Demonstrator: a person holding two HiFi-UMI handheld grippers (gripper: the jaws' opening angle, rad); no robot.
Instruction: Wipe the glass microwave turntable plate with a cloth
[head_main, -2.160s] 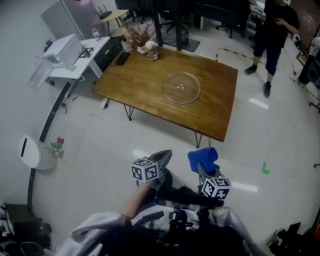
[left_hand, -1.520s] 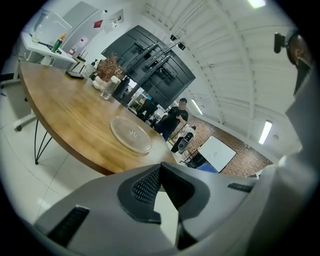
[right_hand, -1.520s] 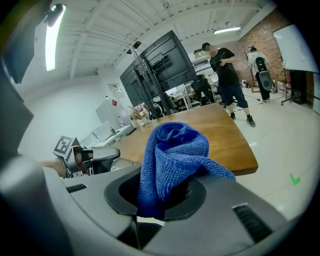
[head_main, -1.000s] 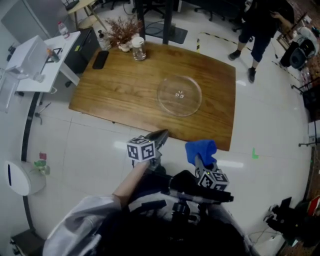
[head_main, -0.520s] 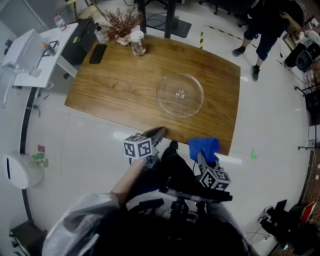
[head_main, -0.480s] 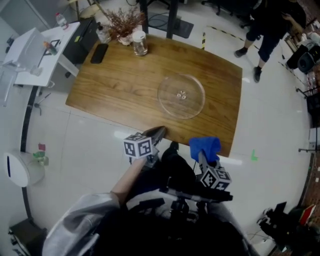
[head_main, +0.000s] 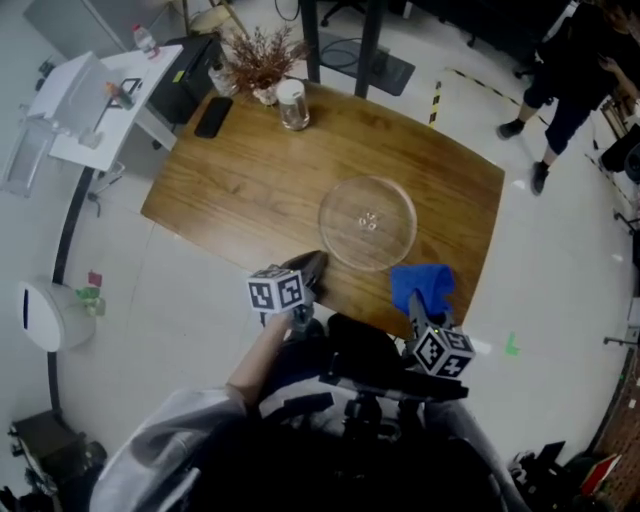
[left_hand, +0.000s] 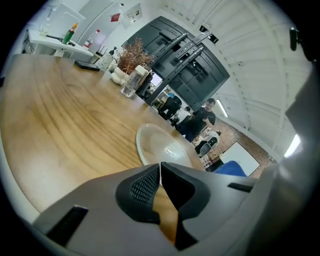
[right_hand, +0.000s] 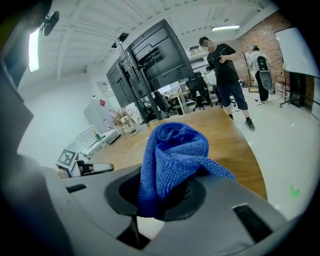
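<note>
The clear glass turntable plate (head_main: 367, 222) lies flat on the brown wooden table (head_main: 250, 180), towards its near right side; in the left gripper view the glass turntable plate (left_hand: 162, 147) shows just beyond the jaws. My left gripper (head_main: 308, 268) hovers over the table's near edge, left of the plate, its jaws shut with nothing between them. My right gripper (head_main: 420, 290) is at the near right edge, shut on a bunched blue cloth (head_main: 422, 284). That blue cloth (right_hand: 172, 160) fills the jaws in the right gripper view.
At the table's far end stand a glass jar (head_main: 293, 104), a dried-plant vase (head_main: 262, 62) and a black phone (head_main: 214, 116). A white side desk (head_main: 95, 95) is at the left. A person in dark clothes (head_main: 570, 70) stands beyond the right corner.
The table and plate have come closer. Both grippers now reach the table's near edge, the right one still carrying the blue cloth.
</note>
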